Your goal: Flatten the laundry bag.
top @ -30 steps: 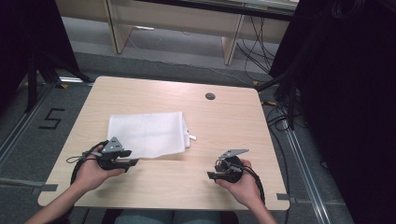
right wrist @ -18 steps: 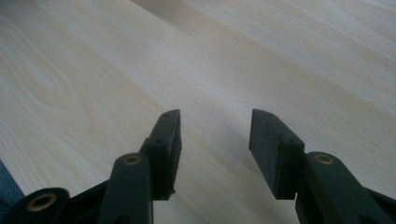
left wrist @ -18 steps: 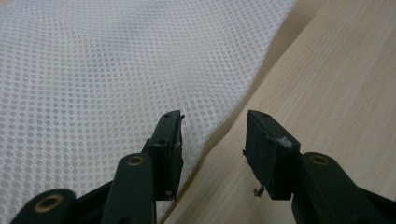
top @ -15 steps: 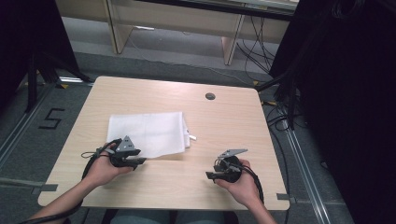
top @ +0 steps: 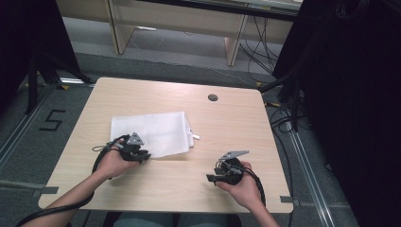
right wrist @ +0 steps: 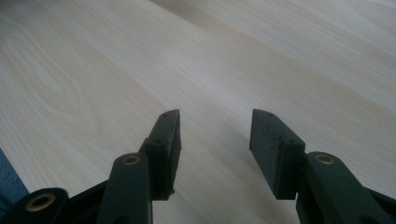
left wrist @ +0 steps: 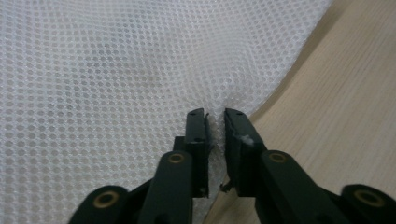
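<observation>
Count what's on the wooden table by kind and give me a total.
White mesh cloth bag: 1
Hand-held black two-jaw grippers: 2, the left gripper closed on the bag's edge, the right gripper open over bare wood
Round dark cable hole in the tabletop: 1
Total: 4

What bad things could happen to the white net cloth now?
The left claw has just been closing and pinches only a thin bit of the white mesh cloth at its near edge, so the cloth might slip out or snag. The right claw stands open over bare table, so nothing pins the cloth; it could drag and bunch.
</observation>
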